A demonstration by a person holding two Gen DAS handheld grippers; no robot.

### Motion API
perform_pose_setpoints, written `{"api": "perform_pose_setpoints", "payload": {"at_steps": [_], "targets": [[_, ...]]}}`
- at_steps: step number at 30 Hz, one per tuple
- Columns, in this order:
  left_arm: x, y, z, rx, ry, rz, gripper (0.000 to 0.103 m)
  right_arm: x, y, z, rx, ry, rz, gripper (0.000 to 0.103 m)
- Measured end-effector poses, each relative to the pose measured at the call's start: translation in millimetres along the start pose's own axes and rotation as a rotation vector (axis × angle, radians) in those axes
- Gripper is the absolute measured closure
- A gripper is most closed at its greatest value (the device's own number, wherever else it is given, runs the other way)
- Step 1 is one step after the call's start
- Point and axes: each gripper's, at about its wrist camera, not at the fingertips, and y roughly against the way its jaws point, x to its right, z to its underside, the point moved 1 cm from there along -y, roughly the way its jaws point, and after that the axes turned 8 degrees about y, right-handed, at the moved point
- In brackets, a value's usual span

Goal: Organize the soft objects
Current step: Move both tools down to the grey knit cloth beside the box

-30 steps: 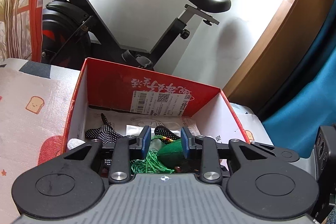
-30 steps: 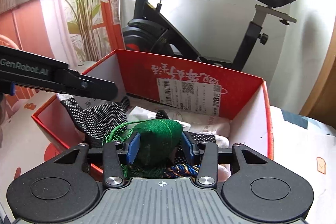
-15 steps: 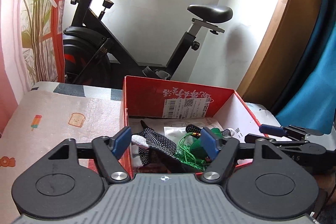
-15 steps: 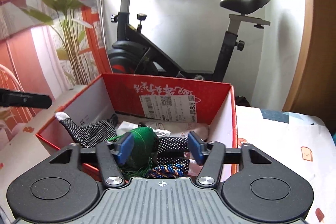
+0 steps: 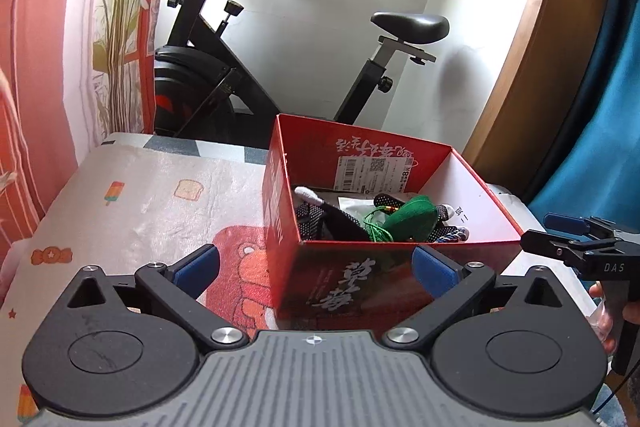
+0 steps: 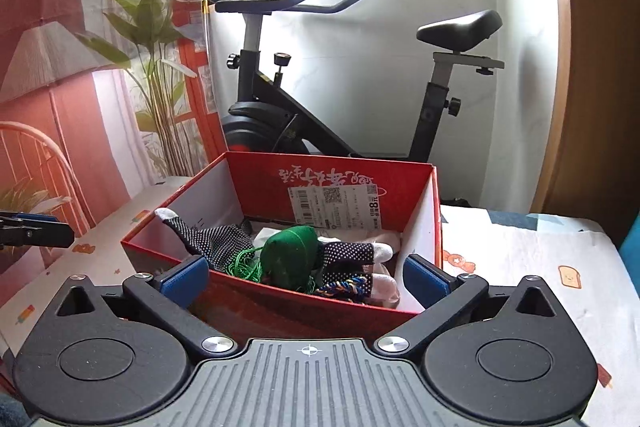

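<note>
A red cardboard box (image 5: 360, 291) stands on the printed tablecloth (image 5: 152, 211). In it lie a green stuffed pouch (image 5: 412, 217) with a green tassel, black dotted gloves (image 5: 316, 219) and a blue-yellow braided cord (image 5: 452, 237). My left gripper (image 5: 316, 269) hangs just short of the box's near wall, its jaws opening wide, its pads touching nothing. My right gripper (image 6: 305, 277) faces the box (image 6: 434, 227) from the near corner, jaws also opening and empty. From there the pouch (image 6: 292, 255), a glove (image 6: 208, 239) and the cord (image 6: 344, 287) show.
A black exercise bike (image 5: 224, 95) stands behind the table against the white wall. A leafy plant (image 6: 152, 27) and red-striped curtain are at the left, a wooden door frame (image 5: 520, 67) and blue cloth at the right. A hand (image 5: 600, 303) holds the right gripper's handle.
Both grippers let go of the green pouch, opened wide and drew back out of the box. The pouch now lies among the gloves inside.
</note>
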Motion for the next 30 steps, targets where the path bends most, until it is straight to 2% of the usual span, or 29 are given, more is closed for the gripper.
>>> {"api": "perform_pose_setpoints", "payload": {"at_steps": [4, 11, 19, 30], "targets": [[-8, 5, 14, -0.006, 0.032, -0.015, 0.000, -6, 9, 14, -0.020, -0.008, 0.000, 0.000], [-17, 10, 50, -0.032, 0.037, -0.054, 0.000, -17, 13, 54, -0.126, -0.020, -0.009, 0.000], [-22, 1, 88, -0.092, 0.062, -0.071, 0.000, -29, 16, 101, -0.264, -0.044, -0.017, 0.000], [-19, -16, 119, -0.144, 0.042, -0.108, 0.000, -41, 16, 143, -0.404, -0.046, -0.075, 0.000]]}}
